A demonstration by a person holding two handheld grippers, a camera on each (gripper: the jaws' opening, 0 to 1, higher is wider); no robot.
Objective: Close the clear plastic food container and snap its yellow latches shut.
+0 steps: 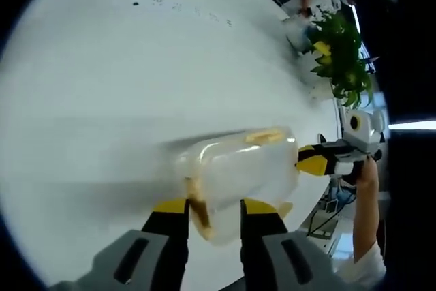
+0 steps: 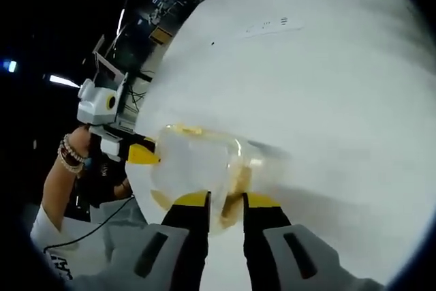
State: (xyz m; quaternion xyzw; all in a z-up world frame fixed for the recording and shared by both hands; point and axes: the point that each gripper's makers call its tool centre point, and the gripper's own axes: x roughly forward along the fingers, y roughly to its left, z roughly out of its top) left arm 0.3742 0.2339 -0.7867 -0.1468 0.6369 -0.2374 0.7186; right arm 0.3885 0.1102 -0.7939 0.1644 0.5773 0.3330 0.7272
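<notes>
Nearest in the left gripper view, the left gripper point(image 1: 212, 210) stands with its yellow-tipped jaws set close on either side of the near end of the clear plastic food container point(image 1: 238, 175), apparently clamping it; in the right gripper view the right gripper point(image 2: 225, 208) grips the opposite end likewise. The container rests on the white table point(image 1: 136, 66), lid seemingly down, a yellow latch point(image 1: 264, 135) at twelve o'clock. I judge latching is underway; next, press each latch home.
</notes>
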